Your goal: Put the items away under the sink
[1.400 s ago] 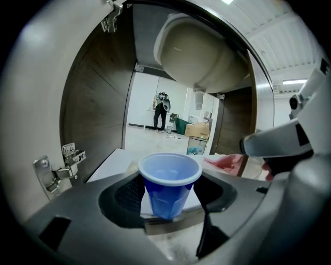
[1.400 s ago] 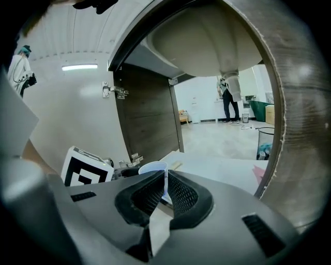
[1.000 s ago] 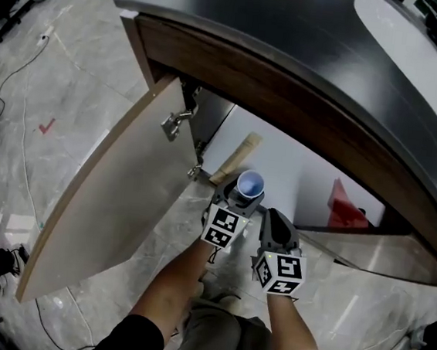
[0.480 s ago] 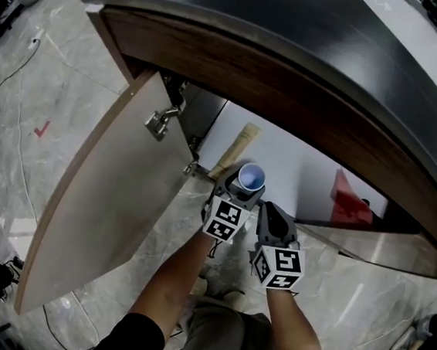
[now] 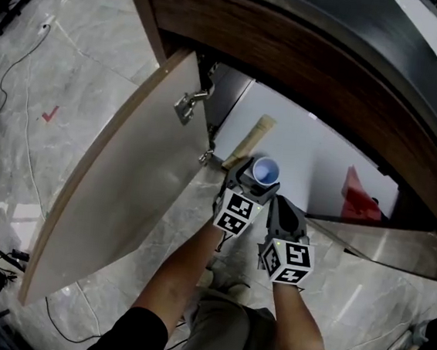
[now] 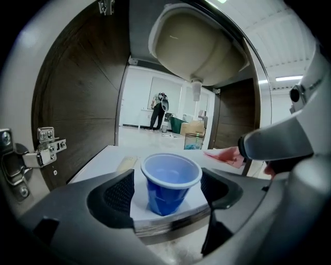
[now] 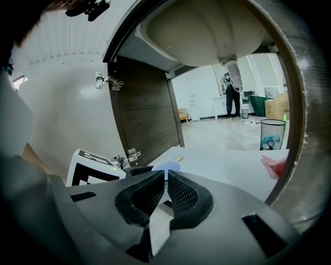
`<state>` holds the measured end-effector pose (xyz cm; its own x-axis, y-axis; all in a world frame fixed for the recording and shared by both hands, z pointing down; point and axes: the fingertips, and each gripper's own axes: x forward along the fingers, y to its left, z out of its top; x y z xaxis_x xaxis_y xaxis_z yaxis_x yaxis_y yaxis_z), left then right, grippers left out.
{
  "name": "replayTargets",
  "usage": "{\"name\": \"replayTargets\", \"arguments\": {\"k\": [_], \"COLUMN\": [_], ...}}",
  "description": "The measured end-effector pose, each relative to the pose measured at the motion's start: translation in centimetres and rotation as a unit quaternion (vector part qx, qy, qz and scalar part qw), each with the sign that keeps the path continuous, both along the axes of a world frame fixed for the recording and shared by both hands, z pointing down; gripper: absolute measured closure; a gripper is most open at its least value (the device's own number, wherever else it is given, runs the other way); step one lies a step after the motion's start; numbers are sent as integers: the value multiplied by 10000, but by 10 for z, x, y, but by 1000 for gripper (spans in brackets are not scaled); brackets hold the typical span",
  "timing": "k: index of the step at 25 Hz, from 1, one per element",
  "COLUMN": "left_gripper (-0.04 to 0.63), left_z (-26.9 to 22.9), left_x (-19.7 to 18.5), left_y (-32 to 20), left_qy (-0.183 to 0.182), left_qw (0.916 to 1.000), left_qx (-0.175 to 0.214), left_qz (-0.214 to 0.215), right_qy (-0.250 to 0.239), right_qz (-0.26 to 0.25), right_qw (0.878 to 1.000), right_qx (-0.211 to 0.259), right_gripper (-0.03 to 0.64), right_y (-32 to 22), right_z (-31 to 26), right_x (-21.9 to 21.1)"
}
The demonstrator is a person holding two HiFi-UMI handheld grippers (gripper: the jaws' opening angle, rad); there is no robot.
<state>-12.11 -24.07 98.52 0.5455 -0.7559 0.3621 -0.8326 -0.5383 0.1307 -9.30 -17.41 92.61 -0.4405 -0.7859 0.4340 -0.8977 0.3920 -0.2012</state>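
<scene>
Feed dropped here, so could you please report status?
Left tool's jaws just opened, blue cup released. Right tool shut, empty. Cup upright at cabinet floor's front edge. Nothing blocking.

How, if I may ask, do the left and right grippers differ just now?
The left gripper has jaws wide apart, having just been opening, with the blue cup upright between them, untouched; the right gripper has jaws closed, empty. The left gripper reaches further forward than the right. Both point into the open cabinet.

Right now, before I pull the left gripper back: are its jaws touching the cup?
Apart. The left gripper view shows white shelf on both sides of the cup, which stands between the left gripper's jaws; they have just been opening.
</scene>
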Motion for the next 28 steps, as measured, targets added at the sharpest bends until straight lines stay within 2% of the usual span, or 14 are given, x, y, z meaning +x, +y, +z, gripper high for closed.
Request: {"name": "replayTargets", "arguments": {"k": [7, 13, 14, 15, 17, 21, 26, 28], "left_gripper": [199, 203, 232, 305, 360, 550, 586, 586], "left_z": [-7, -51, -66, -81, -111, -162, -238, -273], "left_x": [-15, -38, -39, -40, -41, -43, -36, -30], "left_y": [18, 57, 65, 71, 83, 104, 122, 124], "left_qy": [-4, -27, -1, 26, 106, 147, 97, 275], "left_qw": [9997, 9990, 9991, 9992, 9992, 9987, 9997, 9995], "left_qx": [-124, -237, -218, -177, -131, -227, -189, -156], "left_qz": [-191, -389, -369, -359, -367, -437, -71, -79], "right_qy": [-12, 52, 71, 71, 34, 108, 32, -9], "right_qz": [56, 89, 56, 36, 34, -100, -76, -98], "right_qw": [9999, 9994, 9995, 9995, 9995, 9995, 9996, 9997], "right_qx": [-153, -323, -312, -298, -299, -294, -264, -214], "right_gripper": [578, 578, 578, 578, 578, 578, 578, 578], "right_y": [14, 29, 31, 32, 34, 42, 48, 50], "right_z": [-9, -45, -55, -65, -85, -127, -190, -217], "right_x": [1, 1, -1, -4, -8, -15, -18, -14]}}
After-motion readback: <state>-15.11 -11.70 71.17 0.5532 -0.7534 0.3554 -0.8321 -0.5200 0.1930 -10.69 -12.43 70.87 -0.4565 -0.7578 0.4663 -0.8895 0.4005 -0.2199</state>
